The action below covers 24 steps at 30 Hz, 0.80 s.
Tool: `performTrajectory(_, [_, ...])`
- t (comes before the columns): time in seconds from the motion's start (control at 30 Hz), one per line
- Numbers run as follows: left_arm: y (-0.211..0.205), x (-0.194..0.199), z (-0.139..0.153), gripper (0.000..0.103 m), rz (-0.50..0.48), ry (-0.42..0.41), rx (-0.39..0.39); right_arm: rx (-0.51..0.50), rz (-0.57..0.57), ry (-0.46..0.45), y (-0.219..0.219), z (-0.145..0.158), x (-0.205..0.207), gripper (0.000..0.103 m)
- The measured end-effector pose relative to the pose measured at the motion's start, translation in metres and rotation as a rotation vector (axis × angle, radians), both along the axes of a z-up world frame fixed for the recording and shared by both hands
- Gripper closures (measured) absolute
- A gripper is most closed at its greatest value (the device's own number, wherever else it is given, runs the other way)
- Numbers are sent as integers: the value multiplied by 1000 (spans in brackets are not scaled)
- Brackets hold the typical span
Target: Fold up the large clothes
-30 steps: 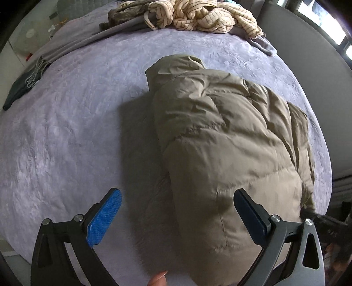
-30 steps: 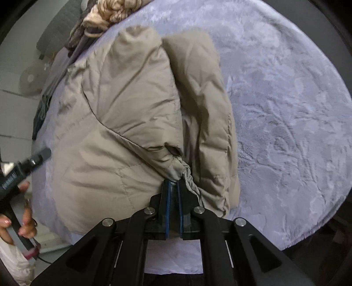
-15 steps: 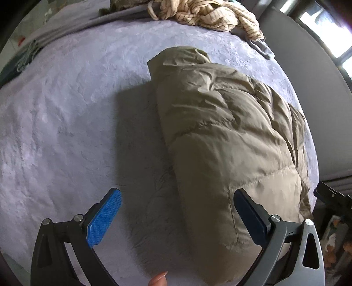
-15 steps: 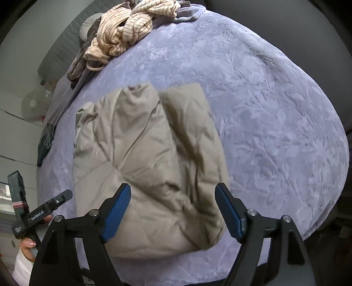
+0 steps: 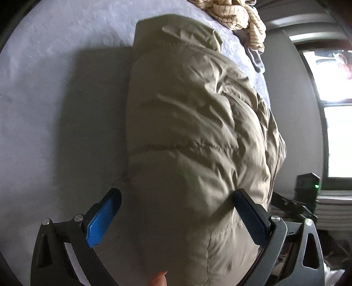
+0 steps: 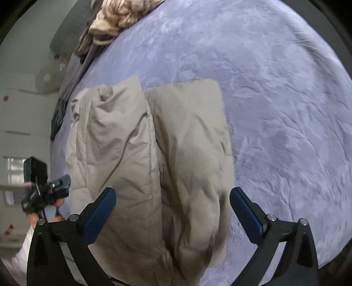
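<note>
A tan puffer jacket (image 5: 193, 132) lies folded lengthwise on a lavender bedspread (image 5: 55, 99). In the right wrist view the jacket (image 6: 154, 165) shows two long folded panels side by side. My left gripper (image 5: 176, 211) is open, its blue pads straddling the near end of the jacket close above it. My right gripper (image 6: 173, 211) is open and empty, its pads either side of the jacket's near end. The left gripper's body (image 6: 41, 191) shows at the left of the right wrist view.
A heap of cream striped clothes (image 5: 237, 15) lies at the far end of the bed, also in the right wrist view (image 6: 118, 17). A dark garment (image 6: 58, 118) hangs at the bed's left edge. A window (image 5: 334, 114) is at the right.
My right gripper let go of the jacket's edge, opened and pulled back, then came in close again. My left gripper stayed open and moved in low over the jacket's near end.
</note>
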<state>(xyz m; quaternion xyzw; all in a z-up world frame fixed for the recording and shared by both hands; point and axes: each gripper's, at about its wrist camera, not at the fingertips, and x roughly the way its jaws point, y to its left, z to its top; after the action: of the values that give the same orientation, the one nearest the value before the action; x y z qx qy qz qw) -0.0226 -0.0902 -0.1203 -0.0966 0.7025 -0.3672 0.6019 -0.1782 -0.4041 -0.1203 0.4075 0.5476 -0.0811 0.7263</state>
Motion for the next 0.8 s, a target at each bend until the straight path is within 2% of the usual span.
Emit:
performTrajectory(0.1, [-6,4,-14,1,-20,52,-47,15,53,24,-2,-16,14,0])
performTrajectory(0.2, [-8,9,-35,0,-8,130,-79,49,57,36,-9,-32,22,0])
performTrajectory(0.33, [-12,10,-55,0,15,211,-139,169,35,23,-23,-57,29,0])
performTrajectory(0.4, [-19,8,-57,0,8,224,-148,234,35,8,-26,-65,33,0])
performTrajectory(0.53, [-47,-2,-45,0,-46,126,-85,387,67,-94,-24,-70,47,0])
performTrajectory(0.57, [-50,-4,-44,0,-52,109,-66,393,77,-99,-22,-71,51,0])
performTrajectory(0.7, [-58,-10,-36,0,-49,47,1,390,79,-50,-19,-85,59,0])
performTrajectory(0.8, [-67,-19,-19,0,-63,-51,52,392,72,-31,-19,-83,58,0])
